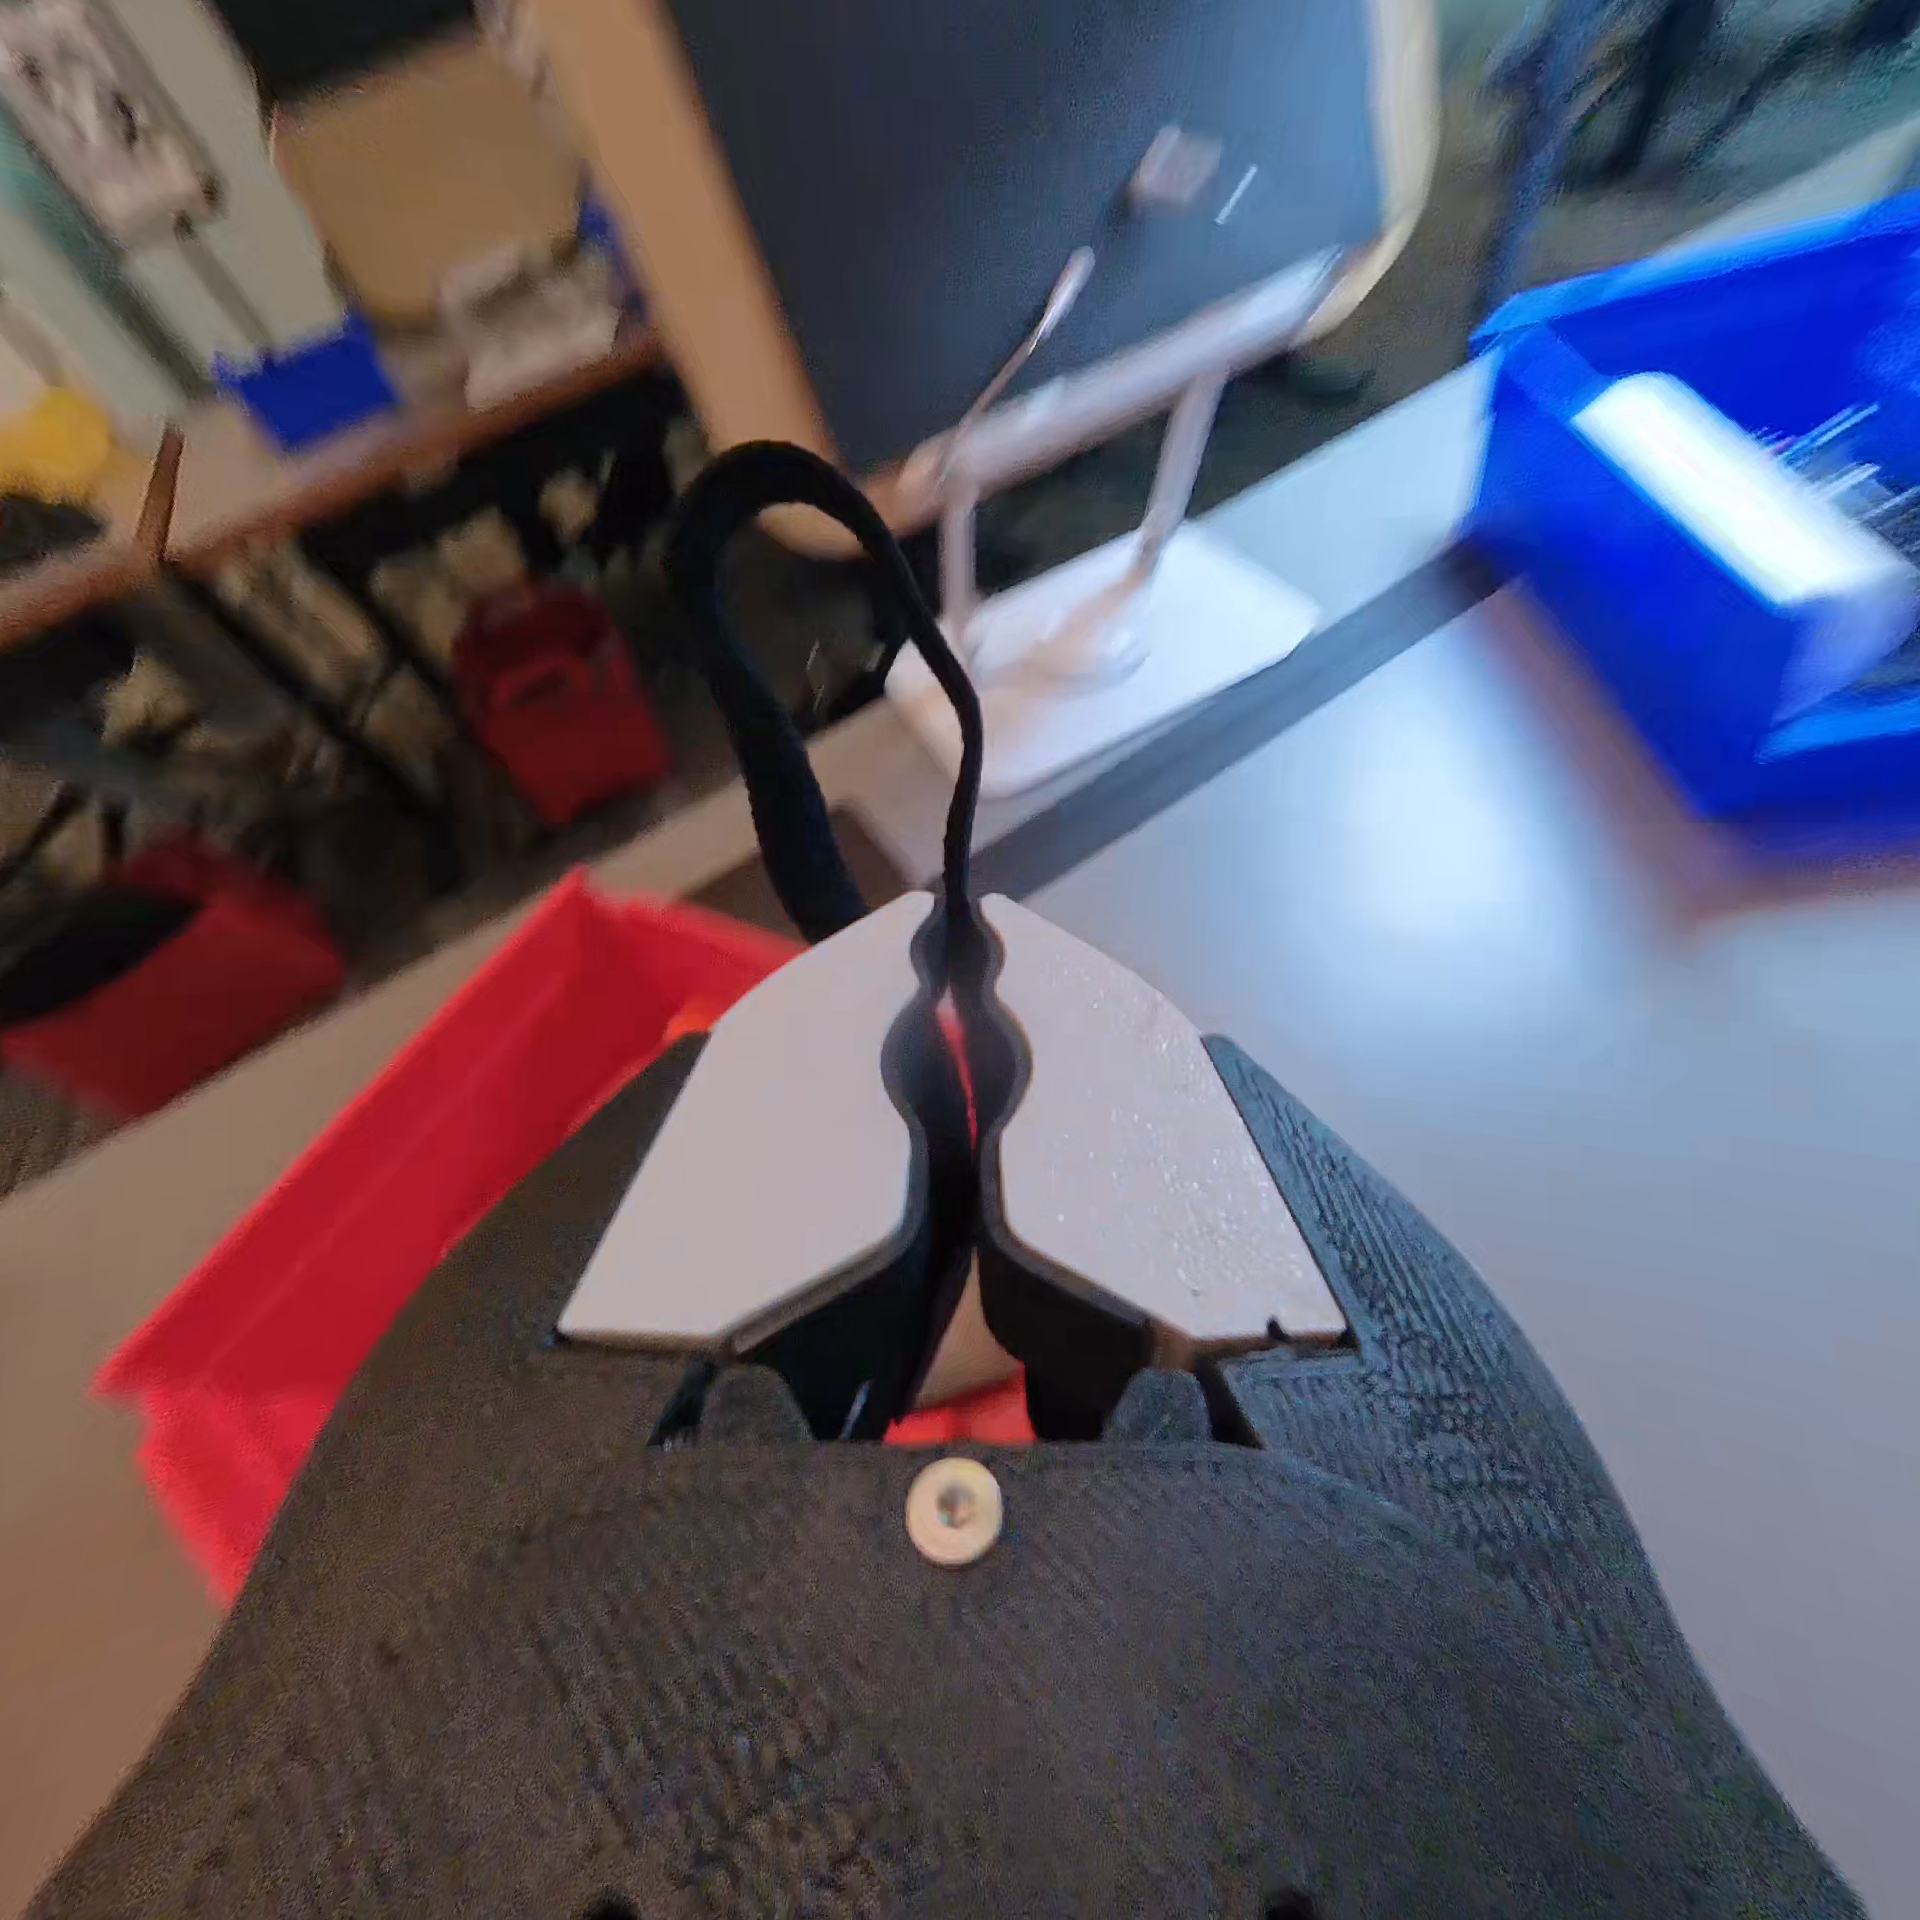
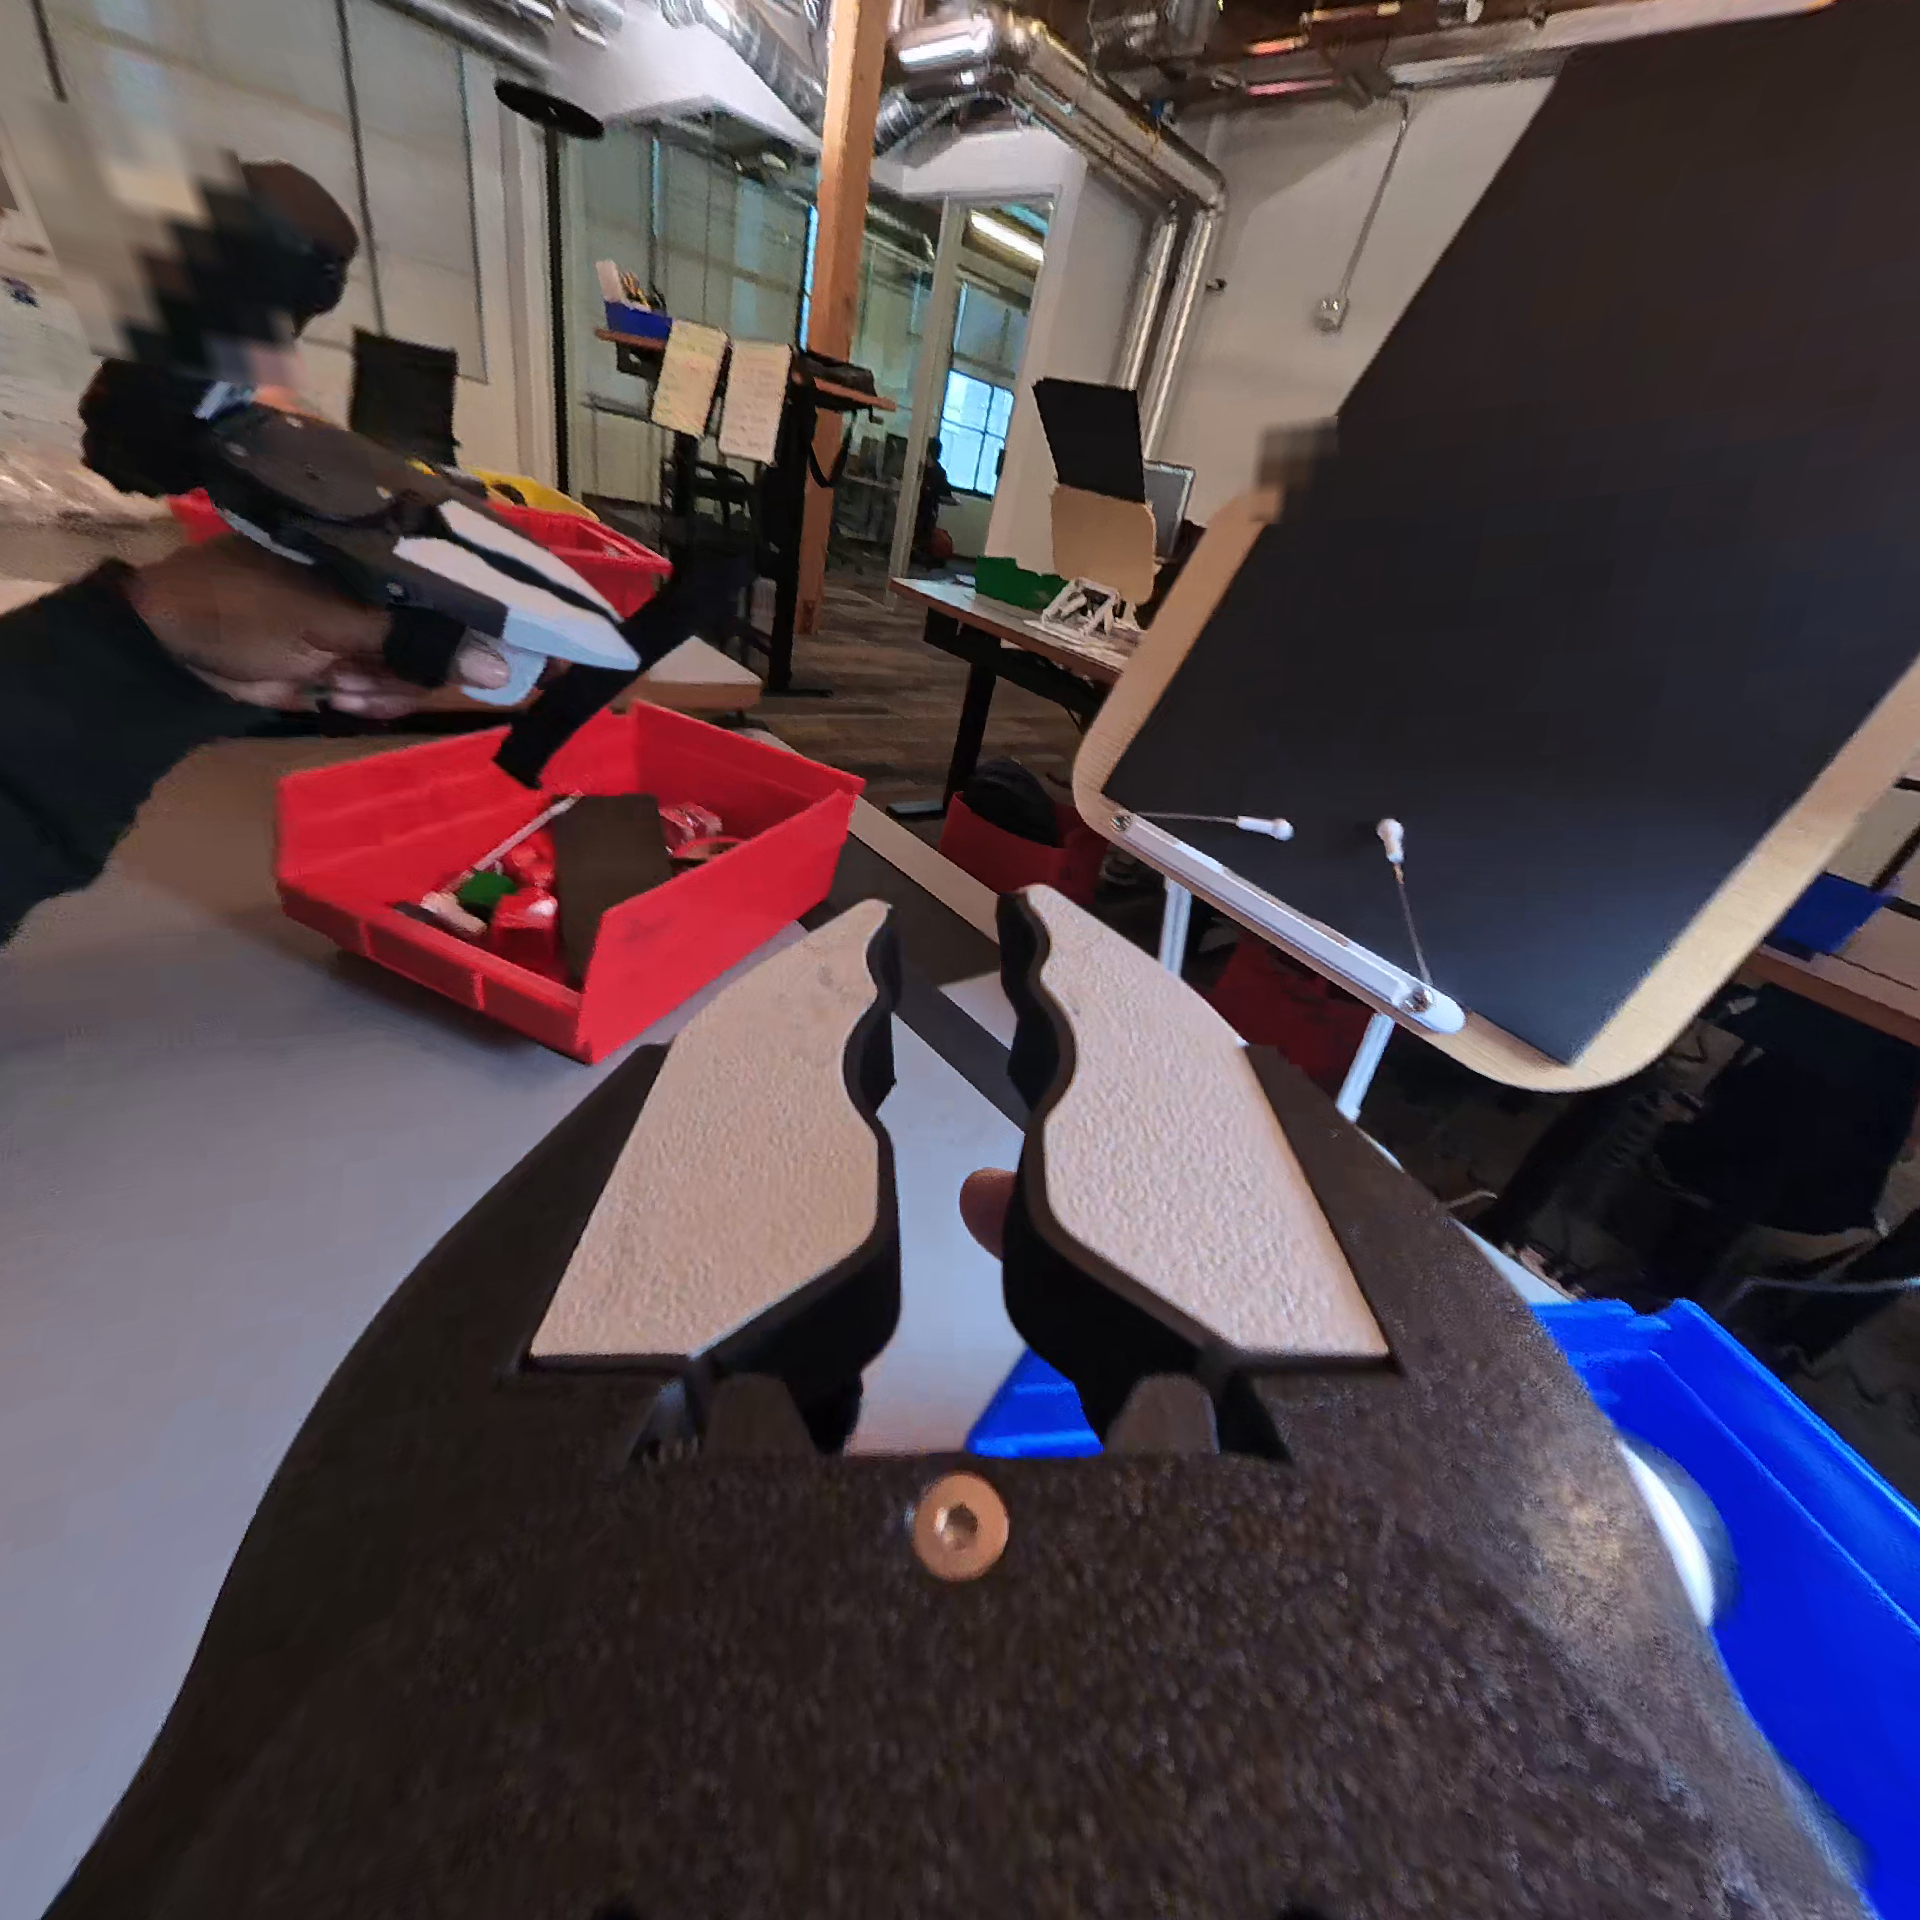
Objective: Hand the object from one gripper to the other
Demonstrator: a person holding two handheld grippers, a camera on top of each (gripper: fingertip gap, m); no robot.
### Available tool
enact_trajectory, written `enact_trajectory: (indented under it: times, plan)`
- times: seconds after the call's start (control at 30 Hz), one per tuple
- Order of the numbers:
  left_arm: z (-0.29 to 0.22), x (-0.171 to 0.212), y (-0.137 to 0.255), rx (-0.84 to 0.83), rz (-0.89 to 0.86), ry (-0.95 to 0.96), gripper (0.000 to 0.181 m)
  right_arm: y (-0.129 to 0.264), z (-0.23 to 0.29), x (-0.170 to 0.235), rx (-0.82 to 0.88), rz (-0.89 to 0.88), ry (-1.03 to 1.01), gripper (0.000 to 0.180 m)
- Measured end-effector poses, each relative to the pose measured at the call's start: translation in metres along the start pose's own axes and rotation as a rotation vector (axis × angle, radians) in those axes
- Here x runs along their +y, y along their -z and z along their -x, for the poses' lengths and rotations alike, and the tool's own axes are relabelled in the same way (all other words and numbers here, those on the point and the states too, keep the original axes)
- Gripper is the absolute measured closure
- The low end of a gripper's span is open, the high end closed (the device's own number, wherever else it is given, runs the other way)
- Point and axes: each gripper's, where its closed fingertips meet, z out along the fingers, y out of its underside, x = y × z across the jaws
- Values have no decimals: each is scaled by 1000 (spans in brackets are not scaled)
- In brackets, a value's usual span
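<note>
My left gripper (image 1: 956, 920) is shut on a black fabric strap (image 1: 769, 665), which loops up and forward from between the fingertips. In the right wrist view the left gripper (image 2: 613, 644) is held in a hand above the red bin (image 2: 727, 935), with the black strap (image 2: 623, 665) hanging down from its tip. My right gripper (image 2: 945, 920) is open and empty, over the grey table, well to the right of the left gripper.
The red bin (image 1: 343, 1174) holds several small items and a dark flat piece (image 2: 608, 862). A blue bin (image 1: 1662, 623) stands at the right, also seen under my right gripper (image 2: 1766, 1538). A tilted black board on a white stand (image 2: 1558, 623) rises at the right. Across from one pair of fingers to the other is roughly 30 cm.
</note>
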Motion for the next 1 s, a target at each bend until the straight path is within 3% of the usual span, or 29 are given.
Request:
enact_trajectory:
  times: [0.23,0.37,0.47,0.53,0.6,0.73,0.8,1.0]
  plan:
    - [-141,-99,50,534,-424,31,179,-13,71,-24,-247,-118,-103,159]
    - [-189,-120,66,717,-552,132,179,-27,126,-10,-428,-66,-135,140]
    - [-209,-126,72,813,-591,208,178,-41,155,14,-471,13,-99,127]
    - [-212,-127,72,829,-603,246,178,-43,170,28,-497,34,8,137]
    - [-208,-126,68,811,-598,263,178,-43,175,33,-485,18,102,171]
    - [-178,-117,47,672,-526,297,177,-36,174,25,-527,38,72,171]
    - [-167,-109,40,634,-466,289,166,-34,164,19,-503,29,55,171]
    - [-156,-107,47,563,-434,163,153,-24,122,4,-446,56,-101,171]
